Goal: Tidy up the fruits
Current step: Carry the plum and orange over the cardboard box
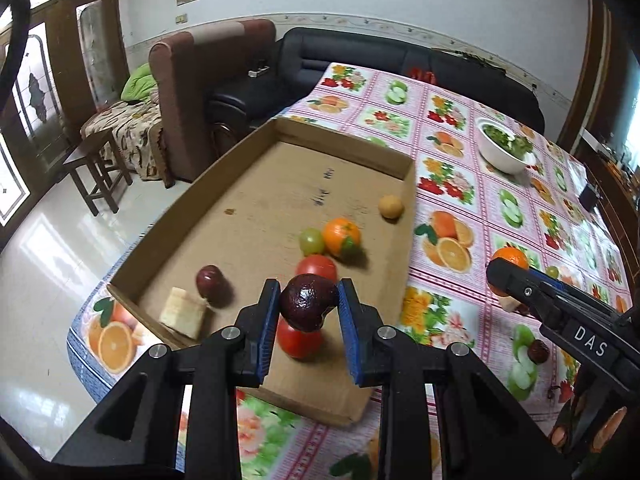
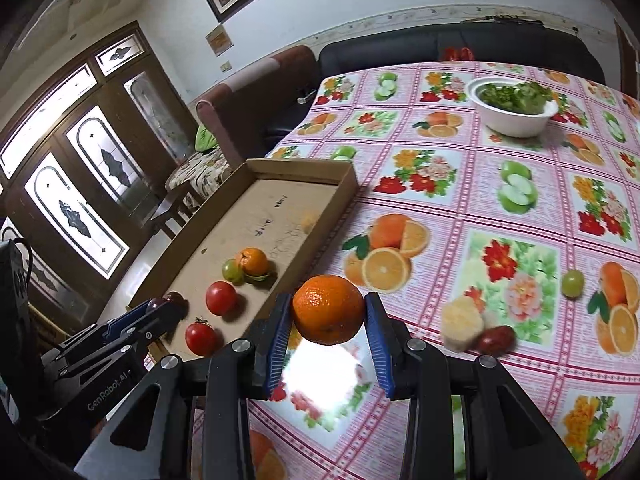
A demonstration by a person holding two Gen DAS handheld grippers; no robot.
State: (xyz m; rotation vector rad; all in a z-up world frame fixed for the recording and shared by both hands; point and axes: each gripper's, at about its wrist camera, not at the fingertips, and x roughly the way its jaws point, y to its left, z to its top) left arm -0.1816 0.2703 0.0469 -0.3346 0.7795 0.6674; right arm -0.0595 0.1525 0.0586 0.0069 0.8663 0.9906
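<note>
cardboard tray [image 1: 400, 168] holds two tomatoes [image 1: 316, 268], one orange [image 1: 341, 236], one grape [image 1: 311, 240], one plum [image 1: 210, 282]. left gripper [image 1: 309, 304] jaws clamp one dark plum [image 1: 307, 307] above it. right gripper [image 2: 327, 314] jaws clamp one tangerine [image 2: 328, 309] over the tablecloth [image 2: 460, 200].

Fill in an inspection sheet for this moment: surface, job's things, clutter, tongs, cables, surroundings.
Surface: table under a pink fruit-print tablecloth.
Job's things: shallow brown cardboard tray holding two red tomatoes, an orange with a leaf, a green grape, a dark red fruit, a pale cut chunk and a small yellow fruit; loose on the cloth, a green grape, pale chunk and red date.
Clutter: white bowl of greens.
Tongs: left tongs shut on a dark purple fruit; right tongs shut on a round orange.
Cables: nothing seen.
Surroundings: black sofa, brown armchair.
</note>
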